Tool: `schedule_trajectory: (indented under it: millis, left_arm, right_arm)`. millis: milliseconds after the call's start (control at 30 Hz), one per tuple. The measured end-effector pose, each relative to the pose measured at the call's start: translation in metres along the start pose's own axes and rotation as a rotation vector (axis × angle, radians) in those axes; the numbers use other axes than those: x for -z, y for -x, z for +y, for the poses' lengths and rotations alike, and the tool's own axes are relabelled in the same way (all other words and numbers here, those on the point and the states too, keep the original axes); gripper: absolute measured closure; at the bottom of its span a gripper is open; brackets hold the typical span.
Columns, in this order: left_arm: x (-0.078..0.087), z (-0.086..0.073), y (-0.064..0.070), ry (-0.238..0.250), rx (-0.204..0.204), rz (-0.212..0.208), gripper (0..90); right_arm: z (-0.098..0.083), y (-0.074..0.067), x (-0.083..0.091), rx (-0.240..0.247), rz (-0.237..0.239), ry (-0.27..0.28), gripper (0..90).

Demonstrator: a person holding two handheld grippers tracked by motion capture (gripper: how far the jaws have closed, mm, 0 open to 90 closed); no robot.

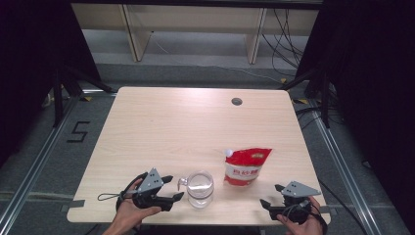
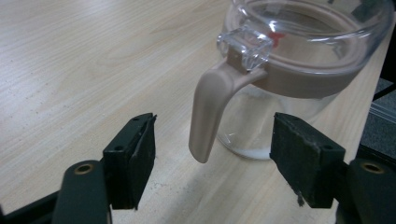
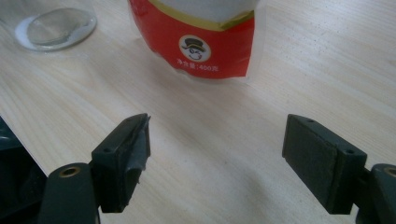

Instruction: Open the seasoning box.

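The table (image 1: pixel 161 127) carries a clear glass jug (image 1: pixel 200 188) near my edge, upright, its beige handle (image 2: pixel 210 112) hanging between my left gripper's (image 2: pixel 212 158) spread jaws, untouched, ready for grasping. The red pouch (image 1: pixel 246 166) stands beyond my right gripper (image 3: pixel 217 154), jaws apart and empty

Left black two-jaw gripper (image 1: pixel 172 188): grey three-cornered top plate, black looped cable, brass-ringed screw holes, rectangular black jaw pads (edges frayed). Right black two-jaw gripper (image 1: pixel 270 196): same grey plate, same worn pads. Bare forearms, no sleeves visible.
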State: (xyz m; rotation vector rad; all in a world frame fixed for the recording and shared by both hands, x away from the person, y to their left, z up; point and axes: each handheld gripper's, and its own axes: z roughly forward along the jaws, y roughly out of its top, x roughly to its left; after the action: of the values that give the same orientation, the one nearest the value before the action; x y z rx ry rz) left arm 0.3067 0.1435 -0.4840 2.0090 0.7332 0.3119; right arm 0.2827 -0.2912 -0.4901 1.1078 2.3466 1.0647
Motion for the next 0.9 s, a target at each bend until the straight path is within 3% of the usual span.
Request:
schedule_trajectory:
  millis: [33,67,100,133,200,233,300,400,500,567,700,800,900]
  left_arm:
    - [0.002,0.001,0.001,-0.006,-0.006,0.012,29.7]
    - [0.004,0.004,0.001,-0.003,-0.003,0.008,27.6]
    - [0.004,0.004,0.001,-0.003,-0.003,0.008,26.9]
    - [0.005,0.006,0.002,0.001,0.011,0.004,26.9]
    - [0.007,0.009,0.002,0.003,-0.006,0.008,26.6]
    - [0.008,0.009,0.002,-0.002,-0.006,0.002,26.7]
    - [0.01,0.01,0.005,0.001,0.017,-0.001,27.2]
    - [0.014,0.013,0.008,0.012,0.017,-0.01,27.8]
    - [0.016,0.014,0.009,0.031,0.041,0.004,26.1]
    - [0.018,0.016,0.009,0.027,0.036,0.018,27.1]
    - [0.022,0.018,0.007,0.083,0.055,0.013,37.4]
    - [0.027,0.02,0.005,0.105,0.007,0.023,56.9]
    - [0.03,0.024,0.004,0.134,0.01,0.029,71.3]
  right_arm:
    - [-0.001,0.001,0.0,0.008,-0.012,0.005,24.3]
    - [-0.002,-0.003,0.002,-0.04,-0.012,-0.016,24.2]
    - [-0.002,-0.003,0.002,-0.04,-0.012,-0.016,24.2]
    - [-0.003,0.0,0.002,0.0,-0.022,0.0,24.2]
    - [-0.004,-0.003,0.003,-0.035,-0.002,-0.002,24.2]
    - [-0.004,0.001,0.003,0.011,-0.006,0.008,24.2]
    - [-0.004,-0.002,0.005,-0.009,-0.019,0.001,24.1]
    - [-0.004,-0.002,0.005,0.012,-0.019,0.003,24.1]
    - [-0.002,-0.003,0.004,0.032,-0.006,0.001,24.1]
    - [-0.002,-0.003,0.003,0.045,-0.021,0.001,24.1]
    - [-0.002,-0.003,0.003,0.044,-0.02,0.001,24.1]
    - [-0.002,-0.003,0.003,0.047,-0.021,0.001,24.1]
    - [-0.002,-0.004,0.003,0.039,-0.014,0.004,24.3]
